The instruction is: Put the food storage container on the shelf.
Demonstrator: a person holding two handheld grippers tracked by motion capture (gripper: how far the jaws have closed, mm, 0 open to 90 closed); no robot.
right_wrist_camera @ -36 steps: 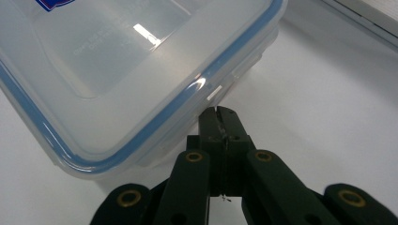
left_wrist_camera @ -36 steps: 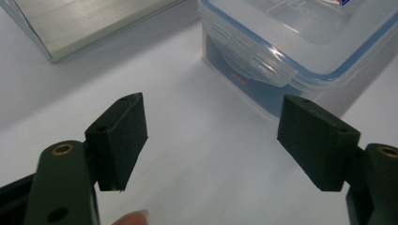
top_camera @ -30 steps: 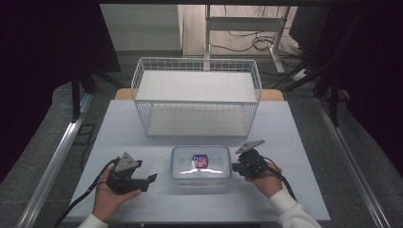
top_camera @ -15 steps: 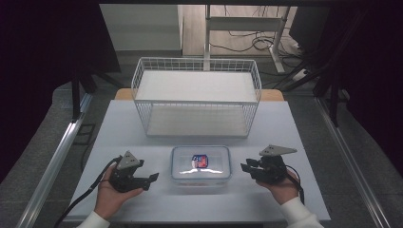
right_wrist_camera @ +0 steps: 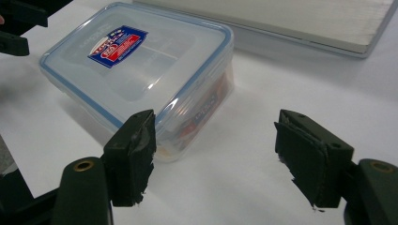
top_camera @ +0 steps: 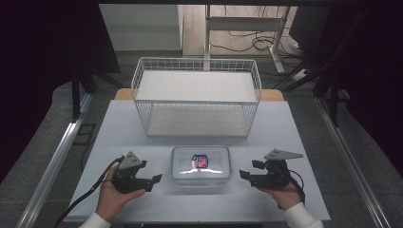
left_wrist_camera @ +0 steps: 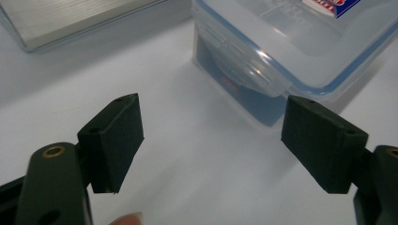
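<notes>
Right tongs (top_camera: 246, 171) have just let go and backed off right — jaws wide apart now, nothing between them. Left tongs (top_camera: 154, 181) opened a bit more too, empty, just beside the box (top_camera: 201, 164). Box sits lidded on the counter (top_camera: 285, 128) between both, basket (top_camera: 196, 97) behind — probably latch work done.
</notes>
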